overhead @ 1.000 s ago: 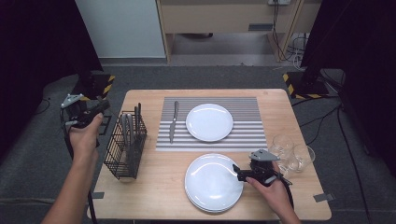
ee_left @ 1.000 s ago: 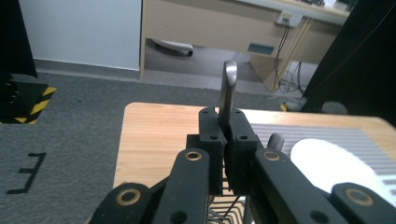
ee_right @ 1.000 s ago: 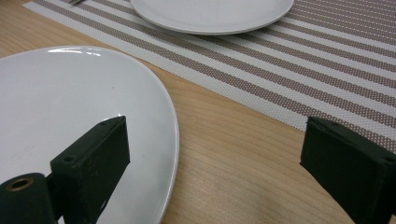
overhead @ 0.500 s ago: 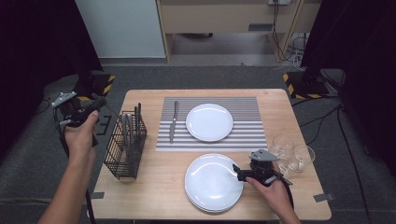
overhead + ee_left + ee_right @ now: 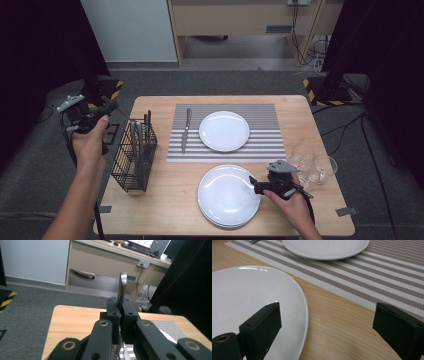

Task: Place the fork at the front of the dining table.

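A metal utensil handle (image 5: pixel 122 288) stands upright, pinched between the two black jaws of the left gripper (image 5: pixel 120 312), its rounded end rising above the fingertips; which kind of utensil it is cannot be told, since the lower end is hidden behind the jaws. In the high view the left gripper (image 5: pixel 107 107) is held off the table's left edge, just beside and above the black wire cutlery basket (image 5: pixel 134 155), which holds more utensils. The right gripper (image 5: pixel 254 184) sits low at the near right, its jaws spread wide with nothing between them; one finger (image 5: pixel 260 326) lies over the right rim of the near stack of white plates (image 5: pixel 227 196), the other over bare wood. Beyond the fingers lies the striped placemat (image 5: pixel 225 132) with a white plate (image 5: pixel 224 131) and a knife (image 5: pixel 185 130). Two clear glasses (image 5: pixel 312 165) stand just behind the right gripper.
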`<state>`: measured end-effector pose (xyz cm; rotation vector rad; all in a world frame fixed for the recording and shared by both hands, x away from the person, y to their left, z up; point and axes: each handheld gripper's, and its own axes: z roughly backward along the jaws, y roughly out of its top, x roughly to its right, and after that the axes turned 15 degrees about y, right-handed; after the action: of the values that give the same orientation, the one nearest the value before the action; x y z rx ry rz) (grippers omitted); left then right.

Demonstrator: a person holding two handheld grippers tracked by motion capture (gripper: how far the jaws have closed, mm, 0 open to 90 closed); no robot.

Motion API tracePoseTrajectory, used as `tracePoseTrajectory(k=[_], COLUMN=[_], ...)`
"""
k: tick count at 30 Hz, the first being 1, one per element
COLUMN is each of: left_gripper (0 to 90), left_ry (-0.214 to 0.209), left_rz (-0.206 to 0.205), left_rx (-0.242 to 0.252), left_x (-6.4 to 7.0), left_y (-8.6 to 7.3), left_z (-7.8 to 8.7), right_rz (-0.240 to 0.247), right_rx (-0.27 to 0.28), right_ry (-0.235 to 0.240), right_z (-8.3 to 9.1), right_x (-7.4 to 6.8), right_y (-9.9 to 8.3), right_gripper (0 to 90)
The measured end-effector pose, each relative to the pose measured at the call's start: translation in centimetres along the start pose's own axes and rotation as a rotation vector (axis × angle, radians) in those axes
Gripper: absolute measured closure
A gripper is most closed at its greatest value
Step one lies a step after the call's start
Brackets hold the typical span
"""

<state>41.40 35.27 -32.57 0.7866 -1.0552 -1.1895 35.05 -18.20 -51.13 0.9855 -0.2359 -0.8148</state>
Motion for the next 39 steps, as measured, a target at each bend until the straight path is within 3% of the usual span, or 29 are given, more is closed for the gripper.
tracePoseTrajectory(k=[12,28,39], left_gripper=[86.9,86.9,86.9], left_ry=[-0.018,-0.032,-0.059], left_rz=[0.005,0.019,0.026], left_rx=[0.008,0.011,0.023], left_x=[1.0,1.2,2.5], left_y=[0.1,0.0,0.1], left_z=[-0.4,-0.7,-0.7], right_rz=[0.004,-0.004,-0.001], right_rx=[0.0,0.003,0.008], right_ry=[0.001,-0.002,-0.002], right_z=[0.1,0.1,0.2], right_x=[0.1,0.1,0.2], right_y=[0.0,0.0,0.1], right_gripper=[8.5,8.5,8.5])
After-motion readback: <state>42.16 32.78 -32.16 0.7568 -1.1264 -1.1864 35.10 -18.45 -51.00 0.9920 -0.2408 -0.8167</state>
